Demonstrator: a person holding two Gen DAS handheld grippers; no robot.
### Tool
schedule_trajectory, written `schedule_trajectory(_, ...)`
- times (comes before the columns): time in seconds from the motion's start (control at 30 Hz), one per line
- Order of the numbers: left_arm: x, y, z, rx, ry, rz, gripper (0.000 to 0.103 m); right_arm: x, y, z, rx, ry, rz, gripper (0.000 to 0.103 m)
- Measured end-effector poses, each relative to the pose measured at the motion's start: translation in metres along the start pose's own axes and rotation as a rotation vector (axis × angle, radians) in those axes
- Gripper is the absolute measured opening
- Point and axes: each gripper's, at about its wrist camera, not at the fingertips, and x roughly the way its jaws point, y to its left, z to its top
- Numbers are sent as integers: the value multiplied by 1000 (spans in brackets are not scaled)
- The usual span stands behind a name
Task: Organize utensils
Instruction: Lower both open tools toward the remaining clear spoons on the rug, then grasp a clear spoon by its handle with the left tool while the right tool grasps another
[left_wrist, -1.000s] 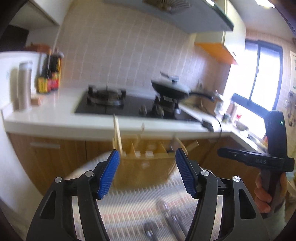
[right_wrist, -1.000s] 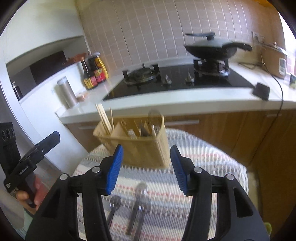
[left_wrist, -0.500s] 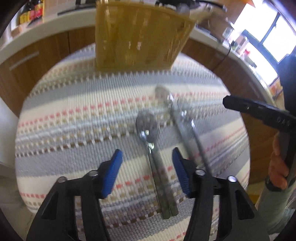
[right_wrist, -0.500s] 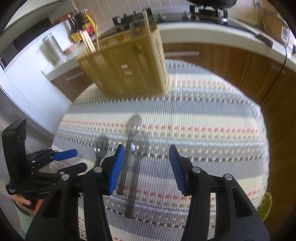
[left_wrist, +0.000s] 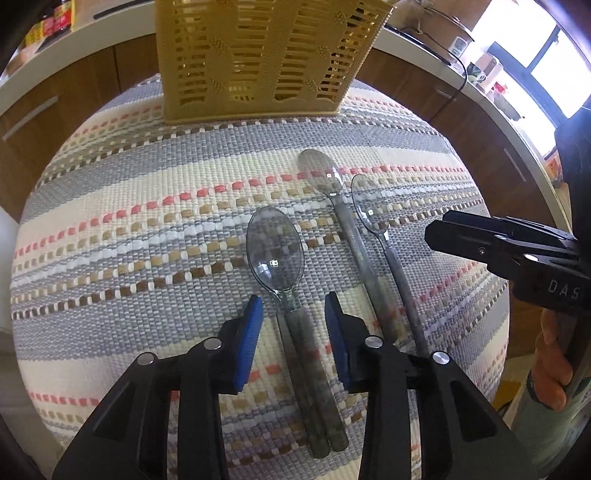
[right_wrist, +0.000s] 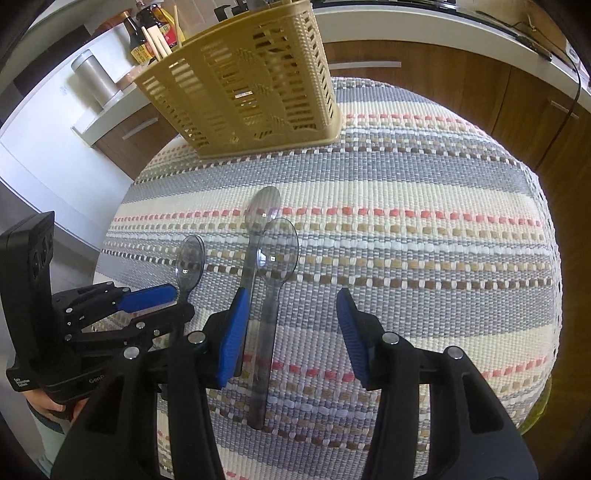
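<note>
Your left gripper (left_wrist: 293, 314), jaws closing, straddles a clear spoon (left_wrist: 291, 291), untouched; right gripper (right_wrist: 291, 314) spread. Probably light, slick plastic: pinch mid-handle.

hand-held gripper (left_wrist: 293, 308) | black frame | blue ribbed pads | silver screws | white lettering

You see three clear plastic spoons (left_wrist: 275, 254) lying flat on the striped mat, bowls toward twelve o'clock, where the yellow slotted basket (left_wrist: 258, 55) stands upright.
</note>
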Motion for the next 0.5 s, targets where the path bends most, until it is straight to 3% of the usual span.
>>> schedule_trajectory(0.07, 2, 1, 1, 1, -2, 2, 27, 1, -1, 0, 0, 3, 1, 45)
schedule_trajectory(0.1, 2, 2, 1, -2, 0, -2, 14, 2, -1, 0, 3, 6, 1, 45)
schedule_trajectory(0.13, 3, 2, 1, -11, 2, -16, 7, 3, -1, 0, 6, 9, 2, 45)
schedule_trajectory(0.43, -14, 30, -7, -106, -42, -129, 2, 16, 5, -2, -13, 37, -4, 45)
schedule_trajectory(0.5, -17, 38, -8, -121, -43, -123, 2, 20, 8, -3, -20, 46, -4, 45)
